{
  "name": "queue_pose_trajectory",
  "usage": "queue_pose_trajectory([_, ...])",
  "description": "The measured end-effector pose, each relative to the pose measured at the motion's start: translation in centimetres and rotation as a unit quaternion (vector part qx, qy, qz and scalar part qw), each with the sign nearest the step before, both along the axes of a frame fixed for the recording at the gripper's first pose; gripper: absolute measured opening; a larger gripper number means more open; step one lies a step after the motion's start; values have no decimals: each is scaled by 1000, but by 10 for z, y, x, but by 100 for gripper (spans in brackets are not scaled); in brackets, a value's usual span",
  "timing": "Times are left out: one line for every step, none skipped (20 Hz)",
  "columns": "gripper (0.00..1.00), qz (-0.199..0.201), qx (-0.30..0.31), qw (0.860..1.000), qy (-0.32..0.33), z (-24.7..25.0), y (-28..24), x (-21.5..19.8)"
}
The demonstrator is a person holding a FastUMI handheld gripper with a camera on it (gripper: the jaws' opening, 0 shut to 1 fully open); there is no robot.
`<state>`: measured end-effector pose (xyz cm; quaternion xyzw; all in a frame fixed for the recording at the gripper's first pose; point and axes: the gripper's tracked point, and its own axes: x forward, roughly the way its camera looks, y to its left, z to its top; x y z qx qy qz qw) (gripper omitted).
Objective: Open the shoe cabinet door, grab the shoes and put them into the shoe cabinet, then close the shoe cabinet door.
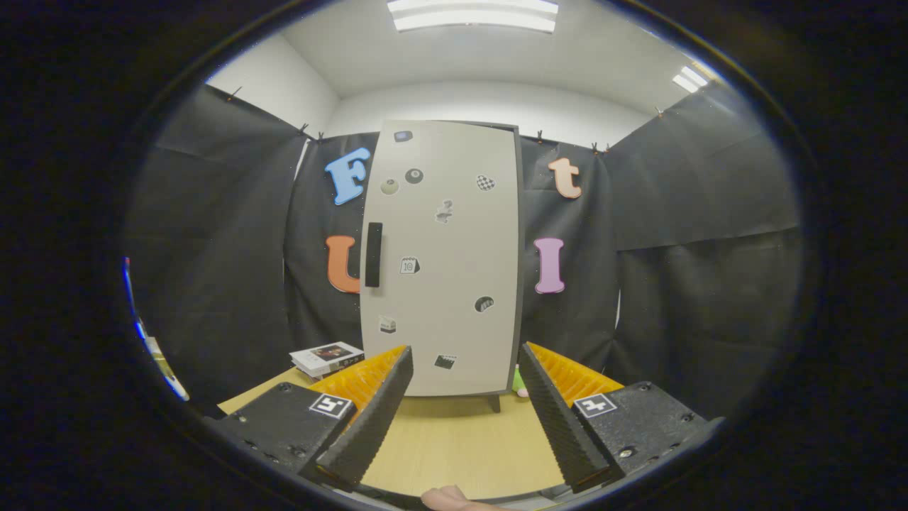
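While I look along the fingers, the cabinet (443,262) stands straight ahead of my gripper (464,404), beyond the fingertips and well apart from them, on the far part of the table (454,440). Its door (454,284) lies flat and closed against the body. This fits two stages: the door waits to be opened, or it is closed again with the shoes inside; I cannot tell which. I see no shoes on the table from here; only a small green and pink thing (519,383) shows at the cabinet's right foot, too hidden to name.

The cabinet is a tall upright box, its long axis vertical. The door is a smooth, matt, pale grey panel with several small stickers on it. The handle (374,254) is a dark vertical bar near the door's left edge, so it lies ahead and a little to the left of my fingers, and the hinge is probably at the right side.

The table is light wood, smooth. A stack of books (328,358) lies left of the cabinet.

The fingers are spread wide and hold nothing; their inner faces are ribbed.
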<state>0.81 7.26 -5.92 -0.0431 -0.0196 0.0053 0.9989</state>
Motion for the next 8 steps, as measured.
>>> queue_pose_trajectory([99, 1, 0, 1000, -1, 1, 0, -2])
queue_pose_trajectory([99, 3, -1, 1000, -4, 4, 2, -5])
queue_pose_trajectory([98, 5, -2, 1000, -10, 7, 2, -8])
queue_pose_trajectory([99, 4, -3, 1000, -15, 10, 1, -11])
queue_pose_trajectory([99, 4, -2, 1000, -20, 13, -2, -14])
queue_pose_trajectory([99, 3, 1, 1000, -24, 15, -3, -16])
queue_pose_trajectory([99, 2, 3, 1000, -28, 17, -5, -18])
queue_pose_trajectory([99, -1, 5, 999, -32, 13, -13, -19])
